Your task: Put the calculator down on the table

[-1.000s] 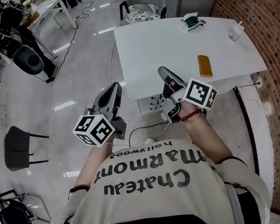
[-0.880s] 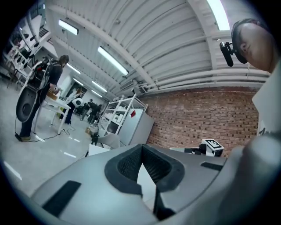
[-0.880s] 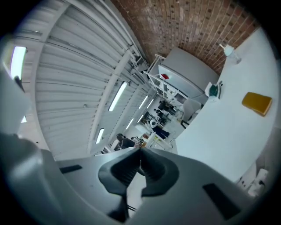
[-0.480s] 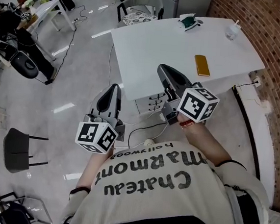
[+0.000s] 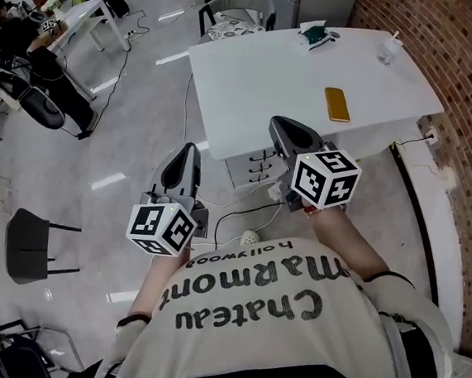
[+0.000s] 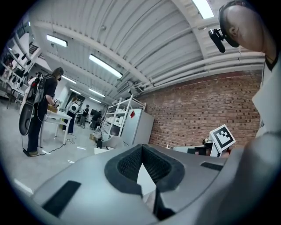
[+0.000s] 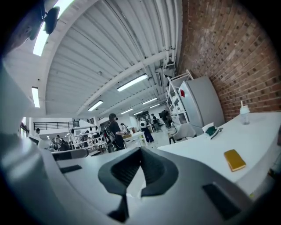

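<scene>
White table [image 5: 255, 78]: yellow calculator [image 5: 337, 104] lying flat; clear cup [image 5: 389, 49] far corner, contents unclear. Left gripper [image 5: 190, 149], right gripper [image 5: 280, 123] closed, empty.

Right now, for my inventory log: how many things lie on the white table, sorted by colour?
Yellow: 1, the flat slab
Green: 1, the green item at the far edge
Clear: 1, the small bottle
Total: 3
</scene>
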`<state>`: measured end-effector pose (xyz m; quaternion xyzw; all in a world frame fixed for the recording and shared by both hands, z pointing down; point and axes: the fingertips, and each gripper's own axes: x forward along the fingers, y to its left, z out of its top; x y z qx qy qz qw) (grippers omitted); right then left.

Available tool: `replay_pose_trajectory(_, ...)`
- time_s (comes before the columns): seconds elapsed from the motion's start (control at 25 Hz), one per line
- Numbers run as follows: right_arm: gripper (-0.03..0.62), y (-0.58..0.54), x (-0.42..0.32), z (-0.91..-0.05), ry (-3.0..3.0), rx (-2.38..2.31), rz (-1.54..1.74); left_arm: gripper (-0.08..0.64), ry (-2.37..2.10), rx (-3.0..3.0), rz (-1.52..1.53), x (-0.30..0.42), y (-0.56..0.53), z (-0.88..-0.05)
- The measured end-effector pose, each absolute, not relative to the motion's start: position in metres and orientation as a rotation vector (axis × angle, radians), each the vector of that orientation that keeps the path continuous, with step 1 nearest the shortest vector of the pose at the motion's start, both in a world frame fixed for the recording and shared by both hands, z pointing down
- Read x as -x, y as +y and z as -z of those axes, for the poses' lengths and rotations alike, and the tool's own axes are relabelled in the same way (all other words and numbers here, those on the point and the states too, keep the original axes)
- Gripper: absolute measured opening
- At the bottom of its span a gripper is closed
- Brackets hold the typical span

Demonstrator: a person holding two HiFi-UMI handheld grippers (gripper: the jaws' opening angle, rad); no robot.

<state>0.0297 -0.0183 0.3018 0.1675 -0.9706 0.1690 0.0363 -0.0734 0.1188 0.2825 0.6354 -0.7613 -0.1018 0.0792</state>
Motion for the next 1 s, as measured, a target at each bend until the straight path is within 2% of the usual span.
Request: replay_pose_trajectory(1.0,0.003,0.025,-0.092,-0.300,-2.943,-0.547,-0.474,0.001,-2.223,-1.954,0.348,0.013,0.159,-0.277)
